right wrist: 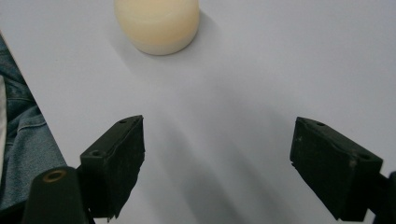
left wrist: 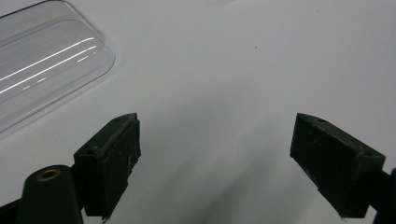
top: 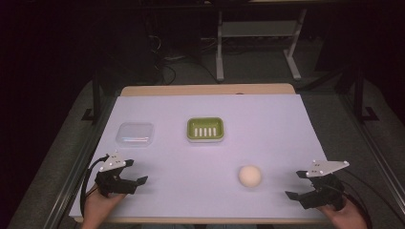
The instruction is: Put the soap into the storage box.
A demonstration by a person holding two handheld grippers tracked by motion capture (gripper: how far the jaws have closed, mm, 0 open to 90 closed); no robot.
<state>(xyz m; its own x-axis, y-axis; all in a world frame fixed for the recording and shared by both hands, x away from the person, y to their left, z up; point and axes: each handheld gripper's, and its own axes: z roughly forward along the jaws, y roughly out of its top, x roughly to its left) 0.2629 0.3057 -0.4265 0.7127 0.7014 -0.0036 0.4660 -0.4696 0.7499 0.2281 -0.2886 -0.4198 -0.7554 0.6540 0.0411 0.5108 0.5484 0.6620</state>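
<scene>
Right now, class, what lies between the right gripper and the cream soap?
Nothing: only bare white table cover lies between the right gripper and the cream soap, as the high view and right gripper view show.

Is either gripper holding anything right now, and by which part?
Nothing is held. The left gripper and right gripper are both open, jaws apart over bare table.

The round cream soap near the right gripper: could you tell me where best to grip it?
Probably across the soap's rounded sides at mid-height, coming from its right with the open right gripper. It sits apart on the bare white sheet, so both fingers should fit.
</scene>
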